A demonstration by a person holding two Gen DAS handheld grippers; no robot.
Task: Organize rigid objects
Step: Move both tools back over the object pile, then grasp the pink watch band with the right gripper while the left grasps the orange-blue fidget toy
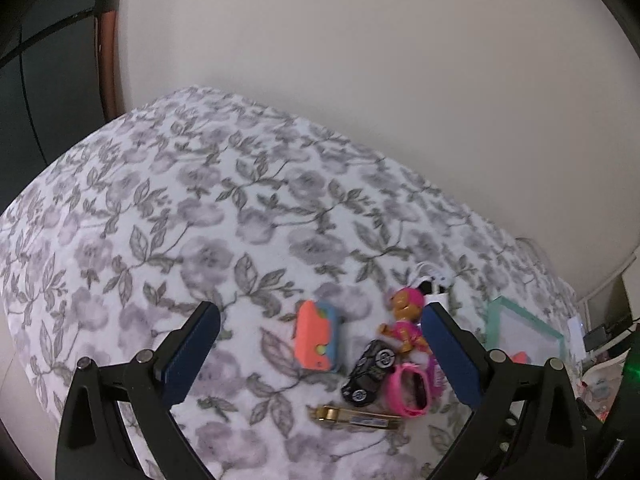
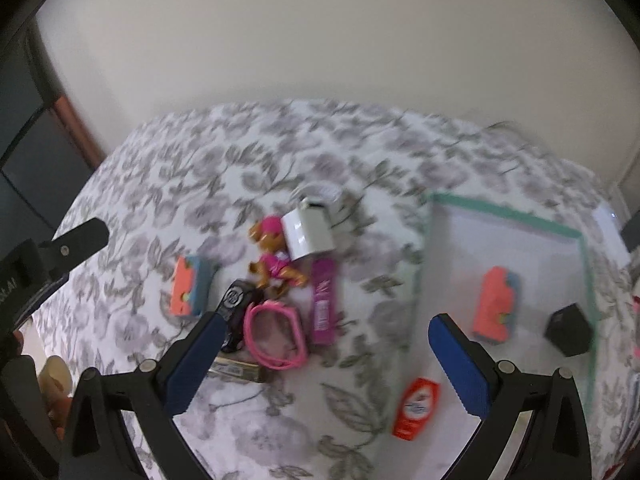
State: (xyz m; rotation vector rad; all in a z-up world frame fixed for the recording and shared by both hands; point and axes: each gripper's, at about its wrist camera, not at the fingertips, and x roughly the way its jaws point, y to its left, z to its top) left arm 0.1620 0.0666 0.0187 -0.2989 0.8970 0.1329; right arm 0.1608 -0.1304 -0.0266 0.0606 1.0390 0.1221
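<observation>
Both the left gripper [image 1: 320, 350] and the right gripper [image 2: 322, 358] hang above the grey floral bedspread [image 1: 168, 216] with jaws spread wide, gripping and touching nothing. Between the left fingers lie an orange-and-blue block toy [image 1: 318, 334], a black toy car [image 1: 370, 372] and a pink plastic watch [image 1: 410, 390]. A second orange-and-blue block [image 2: 496, 306] sits inside the clear green-rimmed tray [image 2: 504, 216], right of the right gripper.

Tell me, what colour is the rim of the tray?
The tray rim is mint green, clearest in the right wrist view.
</observation>
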